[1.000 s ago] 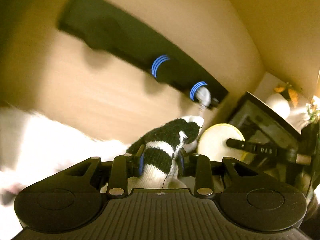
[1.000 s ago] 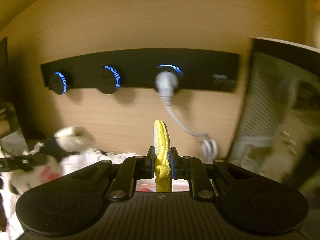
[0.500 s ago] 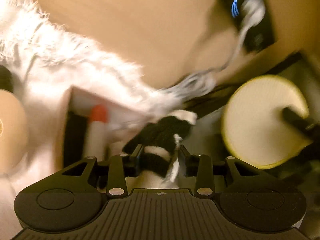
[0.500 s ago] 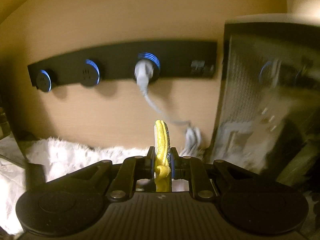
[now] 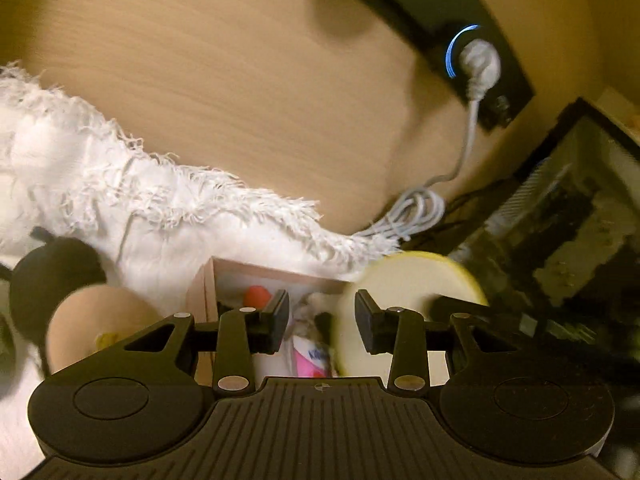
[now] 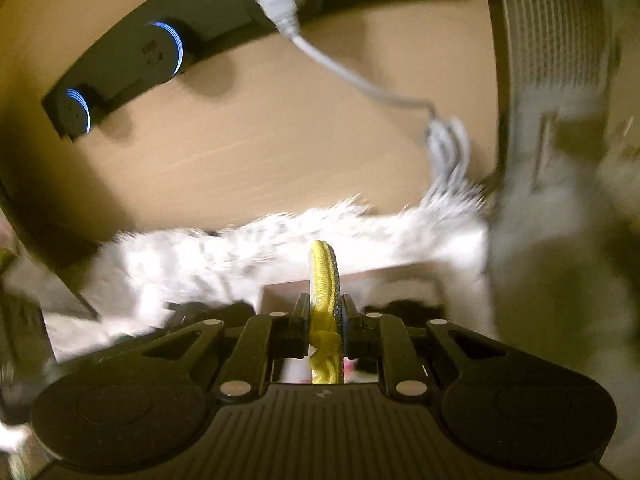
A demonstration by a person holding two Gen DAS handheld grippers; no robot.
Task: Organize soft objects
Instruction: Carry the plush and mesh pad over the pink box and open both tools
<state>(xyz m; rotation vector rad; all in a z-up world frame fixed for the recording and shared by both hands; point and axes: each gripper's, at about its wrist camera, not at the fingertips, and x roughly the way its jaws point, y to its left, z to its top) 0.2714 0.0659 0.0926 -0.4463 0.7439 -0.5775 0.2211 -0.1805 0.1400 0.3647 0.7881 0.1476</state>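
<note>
Hovering with jaws apart, left claw (image 5: pixel 322 322) overlooks box (image 5: pixel 208 280) of soft items — right claw (image 6: pixel 325 320) clamps yellow sponge (image 6: pixel 322 276).

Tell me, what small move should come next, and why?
Probably lower the right tongs over the box and let go. They are shut on a yellow cloth, and the box rim lies just ahead. The left tongs hang open and empty above the same box.

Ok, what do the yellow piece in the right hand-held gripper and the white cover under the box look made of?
Yellow piece: looks like knitted or ribbed fabric, matte, with a darker backing layer; the exact fibre is unclear. White cover: shaggy woven textile, judging by its frayed fringe. Box: probably pale, matte cardboard or thin wood.
</note>
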